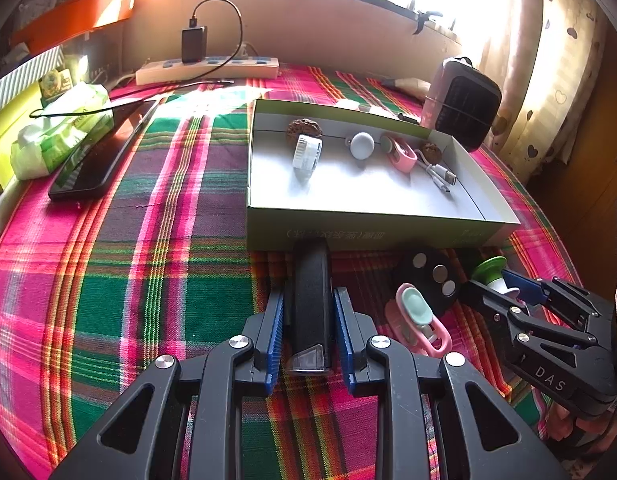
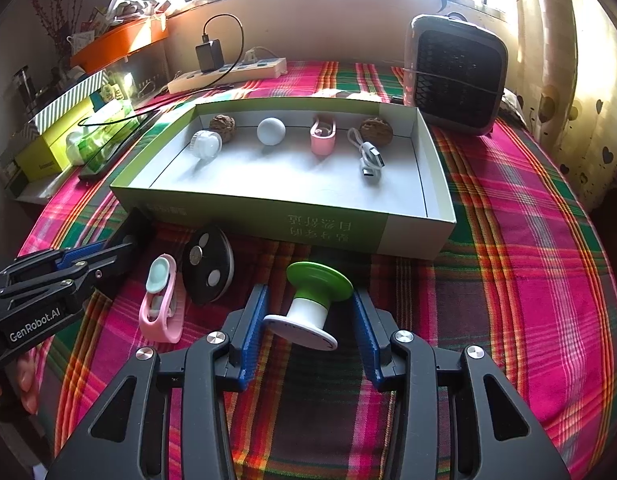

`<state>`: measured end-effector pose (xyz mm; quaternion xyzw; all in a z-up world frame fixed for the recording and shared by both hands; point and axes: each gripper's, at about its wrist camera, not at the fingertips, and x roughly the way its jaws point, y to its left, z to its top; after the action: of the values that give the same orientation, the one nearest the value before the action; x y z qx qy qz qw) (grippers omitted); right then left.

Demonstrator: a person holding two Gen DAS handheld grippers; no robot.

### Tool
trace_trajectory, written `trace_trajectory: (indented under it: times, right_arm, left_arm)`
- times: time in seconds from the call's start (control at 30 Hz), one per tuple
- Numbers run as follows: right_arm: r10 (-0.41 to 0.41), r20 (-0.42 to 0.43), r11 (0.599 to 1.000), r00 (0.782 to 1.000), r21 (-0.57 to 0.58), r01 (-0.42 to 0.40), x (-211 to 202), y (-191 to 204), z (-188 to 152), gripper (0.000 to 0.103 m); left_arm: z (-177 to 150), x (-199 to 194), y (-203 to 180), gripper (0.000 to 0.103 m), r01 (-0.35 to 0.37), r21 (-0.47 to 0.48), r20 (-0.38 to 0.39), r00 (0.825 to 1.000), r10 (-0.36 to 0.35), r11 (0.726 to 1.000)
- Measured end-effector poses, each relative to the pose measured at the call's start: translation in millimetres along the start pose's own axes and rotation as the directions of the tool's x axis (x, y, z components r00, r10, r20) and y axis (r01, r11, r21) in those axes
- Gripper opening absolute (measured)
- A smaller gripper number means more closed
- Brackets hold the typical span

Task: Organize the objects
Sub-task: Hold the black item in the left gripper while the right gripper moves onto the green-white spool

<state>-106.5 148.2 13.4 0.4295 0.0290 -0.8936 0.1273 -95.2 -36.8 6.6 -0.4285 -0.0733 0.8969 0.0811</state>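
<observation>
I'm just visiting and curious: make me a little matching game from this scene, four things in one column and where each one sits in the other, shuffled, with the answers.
Things:
1. black oblong device
2. green-and-white spool
3. white USB cable
4. black charger

Places:
A. plugged into the power strip
B. inside the open box
C. between the left tongs
D. between the right tongs

Pairs: 1-C, 2-D, 3-B, 4-A

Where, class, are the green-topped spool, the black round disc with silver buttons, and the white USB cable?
green-topped spool [image 2: 308, 304]: right wrist view, on its white middle barrel.
black round disc [image 2: 207, 270]: right wrist view, on its dark face.
white USB cable [image 2: 370, 162]: right wrist view, on its bundled plugs.
</observation>
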Motion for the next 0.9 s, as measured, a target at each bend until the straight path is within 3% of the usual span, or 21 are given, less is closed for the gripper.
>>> trace_trajectory:
  times: [0.9]
  right_arm:
    - [0.02, 0.015, 1.0, 1.0, 0.011, -0.02, -4.8, -1.0, -0.5, 0.042]
  left_arm:
    - [-0.5, -1.0, -2.1, 0.022, -0.006, 0.004, 0.004, 1.0, 0.006, 1.0]
